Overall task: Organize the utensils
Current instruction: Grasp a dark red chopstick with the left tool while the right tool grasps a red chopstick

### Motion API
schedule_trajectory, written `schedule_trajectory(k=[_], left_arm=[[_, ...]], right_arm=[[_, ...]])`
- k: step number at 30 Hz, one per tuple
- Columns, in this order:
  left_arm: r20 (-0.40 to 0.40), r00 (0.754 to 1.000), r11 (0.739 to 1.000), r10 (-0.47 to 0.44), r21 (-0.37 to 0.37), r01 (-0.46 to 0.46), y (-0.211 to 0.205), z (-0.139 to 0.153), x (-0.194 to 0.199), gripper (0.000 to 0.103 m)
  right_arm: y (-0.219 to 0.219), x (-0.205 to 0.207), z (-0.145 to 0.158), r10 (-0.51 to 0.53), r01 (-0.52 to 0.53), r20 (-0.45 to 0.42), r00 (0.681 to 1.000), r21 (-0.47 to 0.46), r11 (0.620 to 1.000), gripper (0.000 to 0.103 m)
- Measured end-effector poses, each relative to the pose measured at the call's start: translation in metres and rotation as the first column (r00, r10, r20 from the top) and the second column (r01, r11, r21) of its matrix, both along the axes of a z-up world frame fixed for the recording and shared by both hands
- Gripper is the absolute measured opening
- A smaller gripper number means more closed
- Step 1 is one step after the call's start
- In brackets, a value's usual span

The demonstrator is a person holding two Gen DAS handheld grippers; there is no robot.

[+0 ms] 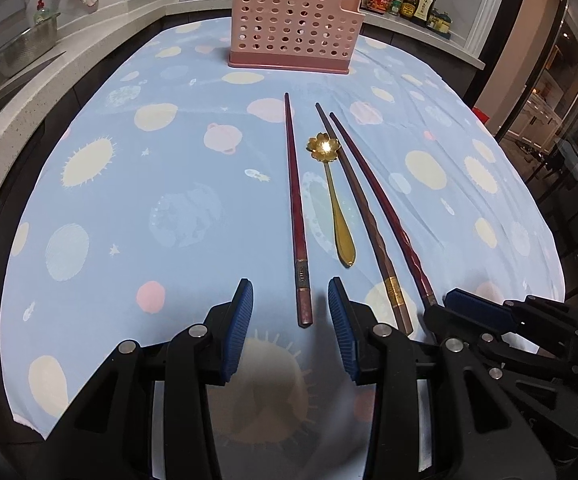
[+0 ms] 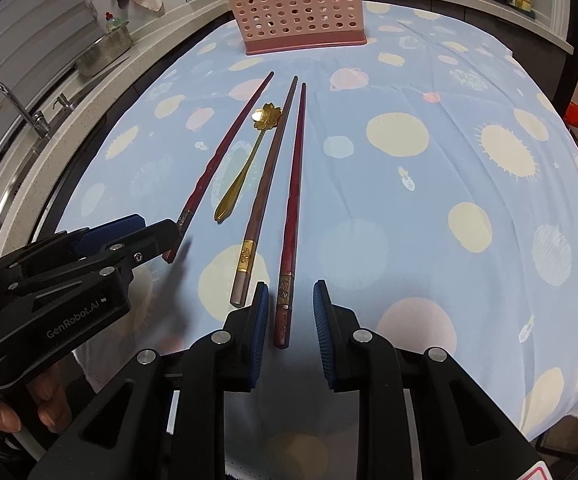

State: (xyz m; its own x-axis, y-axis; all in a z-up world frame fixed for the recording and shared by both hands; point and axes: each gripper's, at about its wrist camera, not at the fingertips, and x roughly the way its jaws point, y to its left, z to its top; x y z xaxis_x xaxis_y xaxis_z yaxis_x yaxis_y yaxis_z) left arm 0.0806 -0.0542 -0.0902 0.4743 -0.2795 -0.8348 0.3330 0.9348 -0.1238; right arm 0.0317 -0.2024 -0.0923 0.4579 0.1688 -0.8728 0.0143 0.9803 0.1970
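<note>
So both tools are down low over the tabletop (image 1: 137, 184), which has a blue planet-print cloth on it. Three chopsticks and a gold flower spoon (image 1: 335, 196) lie side by side in the middle, all pointing toward the pink utensil basket (image 1: 293, 24) at the far end.

The left tool (image 1: 291, 292) is partly open, and the thick end of the leftmost red chopstick (image 1: 295, 208) sits right between its blue pads (image 1: 243, 320). Pads aren't touching it as far as I can see.

The right tool (image 2: 291, 294) has a narrower gap, with the butt end of the rightmost red chopstick (image 2: 295, 184) between its pads, a visible gap on each side, so no grip. The brown chopstick (image 2: 267, 184) with the gold band lies just left of that tool, next to the spoon.
</note>
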Motion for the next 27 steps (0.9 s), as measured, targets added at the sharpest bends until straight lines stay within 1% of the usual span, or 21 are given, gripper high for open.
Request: schedule_trajectory(k=[5,11,17,18,20,22,27], left_arm=[[-0.032,0.999,1.000,0.014,-0.007,-0.014,0.0032,-0.0076,0.0037,0.036],[-0.023,1.000,1.000,0.011,-0.002,-0.011,0.0015,-0.0079,0.0040,0.034],[-0.020,1.000,1.000,0.004,0.004,-0.004,-0.0003,-0.0084,0.0052,0.022],[-0.020,1.000,1.000,0.003,0.003,-0.003,-0.0004,-0.0084,0.0053,0.017],[-0.023,1.000,1.000,0.000,-0.002,0.000,-0.0006,-0.0088,0.0064,0.014],[-0.025,1.000,1.000,-0.004,-0.005,0.004,-0.0011,-0.0089,0.0068,0.007],[-0.029,1.000,1.000,-0.011,-0.017,0.010,-0.0015,-0.0090,0.0066,0.007]], right_arm=[[0.0010,0.0000,-0.0015,0.002,-0.002,-0.006,1.000,-0.006,1.000,0.022],[0.0028,0.0007,-0.0027,0.008,-0.009,-0.004,1.000,-0.018,1.000,0.022],[0.0044,0.0009,-0.0035,0.012,-0.012,-0.002,1.000,-0.035,0.999,0.021],[0.0048,0.0011,-0.0037,0.012,-0.012,-0.001,1.000,-0.038,0.999,0.019],[0.0042,0.0012,-0.0039,0.007,-0.007,-0.002,1.000,-0.039,0.999,0.017],[0.0033,0.0016,-0.0040,0.003,-0.003,-0.002,1.000,-0.035,0.999,0.016],[0.0028,0.0011,-0.0041,0.005,-0.005,-0.003,1.000,-0.032,0.999,0.008]])
